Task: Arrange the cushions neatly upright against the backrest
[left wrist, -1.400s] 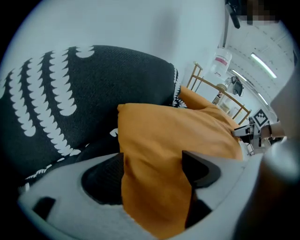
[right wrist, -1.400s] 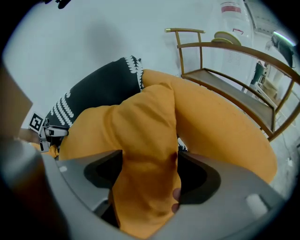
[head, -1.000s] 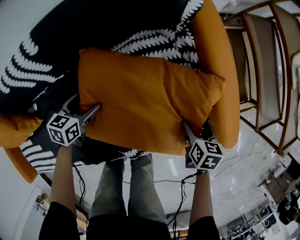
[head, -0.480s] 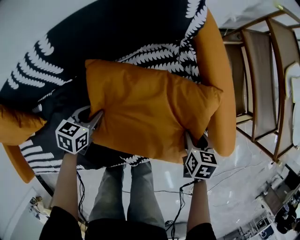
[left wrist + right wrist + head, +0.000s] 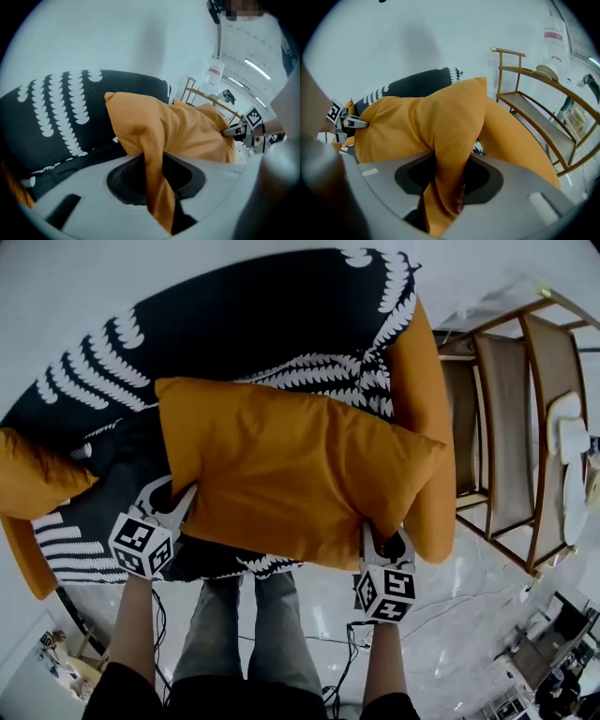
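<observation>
Orange cushion is in your grip at both near corners. Left gripper: the jaws have just been closing and pinch a thin fold of the cushion's fabric at the near-left corner. Right gripper: same, the jaws have just been closing and clamp a thicker fold at the near-right corner.

The cushion spans the gap between your two grippers, over the seat of the black sofa with white leaf print. Its broad face is towards you and its far edge towards the backrest. Its right corner sits just beside the orange armrest. Can't tell whether its underside touches the seat.

Second orange cushion lies at the sofa's left end, well apart. Wooden rack stands right of the sofa.
</observation>
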`<state>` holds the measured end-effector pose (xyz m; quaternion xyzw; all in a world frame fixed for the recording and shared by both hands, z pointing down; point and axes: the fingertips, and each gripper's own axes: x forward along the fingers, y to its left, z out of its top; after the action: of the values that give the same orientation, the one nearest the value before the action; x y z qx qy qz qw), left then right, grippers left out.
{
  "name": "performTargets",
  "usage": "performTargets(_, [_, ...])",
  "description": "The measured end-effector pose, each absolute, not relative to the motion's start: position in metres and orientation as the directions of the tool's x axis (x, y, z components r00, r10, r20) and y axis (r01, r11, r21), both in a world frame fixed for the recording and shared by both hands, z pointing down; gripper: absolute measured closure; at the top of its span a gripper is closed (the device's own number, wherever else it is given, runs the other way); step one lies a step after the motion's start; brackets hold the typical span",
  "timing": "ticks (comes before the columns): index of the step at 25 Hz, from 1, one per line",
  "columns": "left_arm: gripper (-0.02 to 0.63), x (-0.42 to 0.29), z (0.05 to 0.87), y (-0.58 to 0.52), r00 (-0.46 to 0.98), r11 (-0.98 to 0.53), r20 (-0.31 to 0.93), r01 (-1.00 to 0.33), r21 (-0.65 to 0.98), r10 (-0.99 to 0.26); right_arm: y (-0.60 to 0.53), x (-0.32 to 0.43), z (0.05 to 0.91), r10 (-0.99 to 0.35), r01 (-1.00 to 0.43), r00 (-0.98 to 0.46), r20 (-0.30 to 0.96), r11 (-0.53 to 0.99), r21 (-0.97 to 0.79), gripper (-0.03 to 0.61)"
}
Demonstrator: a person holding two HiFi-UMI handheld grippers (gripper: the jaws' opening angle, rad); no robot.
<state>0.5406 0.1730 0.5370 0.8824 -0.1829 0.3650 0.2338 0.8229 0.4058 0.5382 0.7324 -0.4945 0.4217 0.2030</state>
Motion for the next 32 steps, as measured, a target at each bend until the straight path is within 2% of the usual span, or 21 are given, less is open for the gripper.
performTargets(7, [0.511,0.514,0.468,0.133,0.685,-0.773,0.636,-0.598,0.213,-0.355,0.323,0.828,0.488,-0.678,-0.946,0.136,0.723,-0.306,-0.109,0.396])
performTargets(15, [0.509,0.492,0.44,0.079,0.649,-0.678,0.551,-0.71,0.191,-0.524,0.204,0.839,0.456,-0.772,-0.988,0.063,0.633,-0.138,-0.07,0.396])
performTargets(21, [0.505,0.488,0.451,0.055,0.621,-0.643,0.551,-0.743,0.187,-0.557,0.153,0.845,0.463,-0.781,-0.996,0.023,0.625,-0.07,-0.051,0.394])
performTargets(28, [0.497,0.491,0.489,0.055,0.593,-0.643,0.621,-0.745,0.179,-0.513,0.141,0.854,0.499,-0.748,-0.995,0.012,0.663,-0.075,-0.066,0.39])
performTargets(32, [0.49,0.493,0.496,0.052,0.594,-0.616,0.613,-0.759,0.212,-0.521,0.137,0.86,0.508,-0.752,-0.994,0.016,0.659,-0.085,-0.073,0.376])
